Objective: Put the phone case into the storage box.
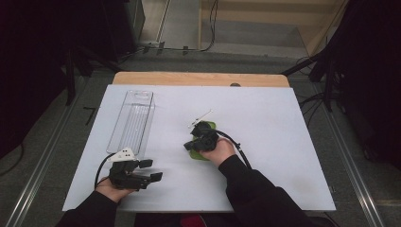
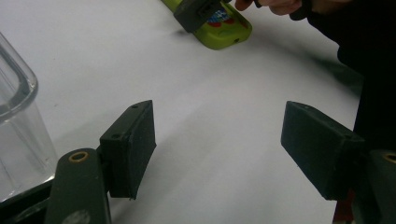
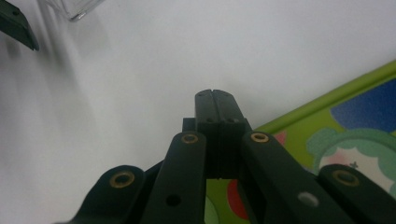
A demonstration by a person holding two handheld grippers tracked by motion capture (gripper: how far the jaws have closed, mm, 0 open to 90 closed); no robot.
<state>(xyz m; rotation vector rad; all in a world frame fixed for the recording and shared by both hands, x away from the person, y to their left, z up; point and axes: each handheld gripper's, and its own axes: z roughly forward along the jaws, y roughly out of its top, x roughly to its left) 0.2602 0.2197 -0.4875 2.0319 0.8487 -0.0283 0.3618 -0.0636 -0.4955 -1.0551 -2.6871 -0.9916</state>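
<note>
Right gripper (image 3: 215, 95): fingers (image 3: 226, 109) clenched pad against pad, nothing between them. Tips sit over the left edge of the green case (image 3: 327, 121), a flat lime-green item with a cartoon print on its face. In the high view the right gripper (image 1: 191, 143) lies across this case (image 1: 206, 126) at mid-counter, right hand (image 1: 220, 150) behind it. Cannot tell whether the closed tips press on the case or hover just above it.

Left gripper (image 2: 218, 140): fingers (image 2: 133, 144) released, standing apart over bare counter (image 2: 210, 93), holding nothing. It rests at the near left (image 1: 150, 170), just near of the clear plastic bin (image 1: 131, 120), whose wall shows at the left edge of the left gripper view (image 2: 16, 135).

A small white clip-like piece (image 1: 200, 118) lies just far of the case; identity unclear.

Judgement: step in hand looks like nudging or steadying the case with closed tips, not a pickup. Next move likely needs the right fingers opened and set astride a case edge before any lift toward the bin. Risk: flat case, poor purchase.
</note>
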